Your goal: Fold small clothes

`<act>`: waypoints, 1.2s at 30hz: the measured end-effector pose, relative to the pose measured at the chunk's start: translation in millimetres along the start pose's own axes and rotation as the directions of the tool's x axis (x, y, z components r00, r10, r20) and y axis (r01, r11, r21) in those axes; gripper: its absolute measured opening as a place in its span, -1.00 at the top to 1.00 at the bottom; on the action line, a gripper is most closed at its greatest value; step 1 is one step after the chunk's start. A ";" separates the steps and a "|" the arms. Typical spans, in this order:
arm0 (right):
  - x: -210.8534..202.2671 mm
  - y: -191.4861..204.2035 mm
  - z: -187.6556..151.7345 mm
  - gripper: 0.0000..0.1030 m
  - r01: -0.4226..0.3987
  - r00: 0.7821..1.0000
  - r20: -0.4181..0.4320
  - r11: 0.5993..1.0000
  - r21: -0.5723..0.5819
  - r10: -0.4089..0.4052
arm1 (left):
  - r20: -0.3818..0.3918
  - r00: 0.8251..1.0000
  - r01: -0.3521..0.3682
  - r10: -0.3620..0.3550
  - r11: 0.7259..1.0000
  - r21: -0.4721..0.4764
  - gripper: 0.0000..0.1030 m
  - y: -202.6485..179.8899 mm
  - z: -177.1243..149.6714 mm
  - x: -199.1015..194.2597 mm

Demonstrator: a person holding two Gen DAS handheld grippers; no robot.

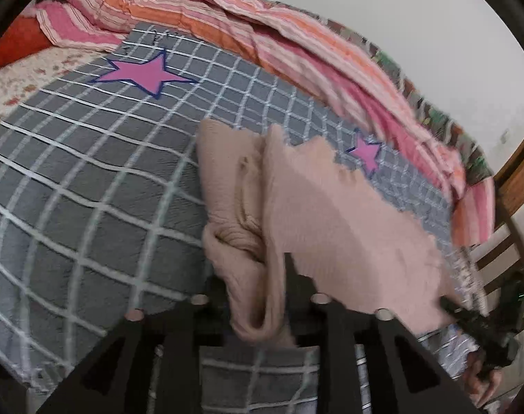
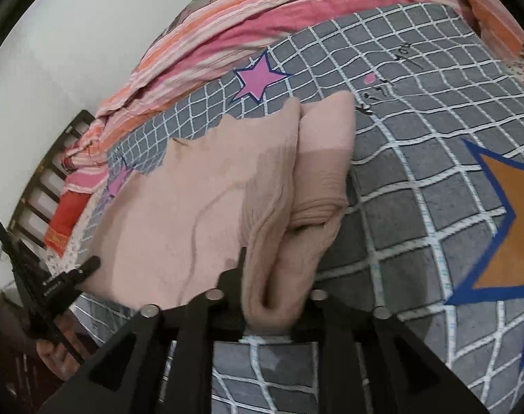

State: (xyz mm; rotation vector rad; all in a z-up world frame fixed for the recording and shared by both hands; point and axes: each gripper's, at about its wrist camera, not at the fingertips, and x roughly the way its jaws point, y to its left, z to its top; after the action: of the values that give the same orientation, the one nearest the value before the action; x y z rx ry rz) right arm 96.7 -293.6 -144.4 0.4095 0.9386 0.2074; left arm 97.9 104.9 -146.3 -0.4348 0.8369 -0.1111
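Pink garment (image 1: 331, 214), lifted over bed (image 1: 89, 179) near its striped-blanket edge, pinched by left fingers (image 1: 262, 310) and right fingers (image 2: 272, 303). Mid-fold; next, probably lay doubled edge down evenly.

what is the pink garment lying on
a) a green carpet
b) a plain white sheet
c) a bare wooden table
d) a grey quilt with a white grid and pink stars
d: the pink garment is spread over a grey quilt with a white grid that carries pink stars, with one bunched edge of the garment between the fingers of the left gripper and another in the right gripper.
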 end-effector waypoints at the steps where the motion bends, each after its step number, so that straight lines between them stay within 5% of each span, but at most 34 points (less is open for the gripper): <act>1: -3.6 0.2 -0.2 0.48 0.019 1.000 0.010 1.000 -0.017 -0.018 | 0.010 1.000 -0.019 0.019 1.000 0.018 0.36 2.4 0.8 -4.6; 5: -27.2 3.2 4.3 0.35 0.125 0.988 0.100 0.987 -0.106 -0.115 | 0.090 0.994 -0.063 0.058 0.996 0.060 0.16 6.9 18.1 -22.1; 9: -24.0 7.0 31.8 0.35 0.142 0.983 0.132 0.983 -0.116 -0.126 | 0.101 0.994 -0.047 0.034 0.990 0.130 0.05 -10.8 49.6 -13.9; 18: 45.0 21.5 98.0 0.35 0.228 0.971 0.098 0.964 -0.135 -0.216 | 0.064 0.992 -0.115 0.104 0.974 0.197 0.05 -53.0 94.6 60.0; 21: 73.2 16.9 110.6 0.36 0.273 0.962 0.031 0.952 -0.139 -0.271 | 0.008 0.991 -0.132 0.132 0.980 0.152 0.16 -45.7 101.9 86.5; 23: 88.8 13.2 114.4 0.45 0.285 0.957 -0.011 0.948 -0.142 -0.289 | -0.025 0.993 -0.116 0.119 0.986 0.122 0.54 -38.6 103.0 98.6; 24: 95.2 13.5 115.2 0.72 0.276 0.959 -0.023 0.949 -0.151 -0.282 | -0.032 0.993 -0.107 0.111 0.989 0.106 0.86 -33.7 102.9 100.8; 25: 97.0 14.7 114.9 0.88 0.259 0.964 -0.021 0.952 -0.162 -0.265 | -0.014 0.995 -0.098 0.100 0.991 0.094 0.87 -29.7 101.9 97.9; 29: 79.1 11.5 112.6 0.90 0.160 0.985 0.089 0.973 -0.165 -0.147 | 0.050 0.995 -0.088 0.087 0.996 0.032 0.87 -9.6 93.1 83.4; 33: 100.0 6.5 115.3 0.88 0.208 0.978 -0.003 0.969 -0.135 -0.211 | 0.033 0.995 -0.098 0.096 0.994 0.046 0.80 -9.7 87.7 91.4; 36: 88.0 16.4 116.8 0.71 0.241 0.970 0.012 0.959 -0.152 -0.242 | 0.031 0.997 -0.076 0.074 0.995 0.067 0.72 -11.1 88.1 82.2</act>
State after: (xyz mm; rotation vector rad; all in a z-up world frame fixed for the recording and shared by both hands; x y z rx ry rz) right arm 242.9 -277.4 -141.3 0.1507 0.9635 0.0559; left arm 218.9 102.1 -146.9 -0.3400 0.8181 -0.0637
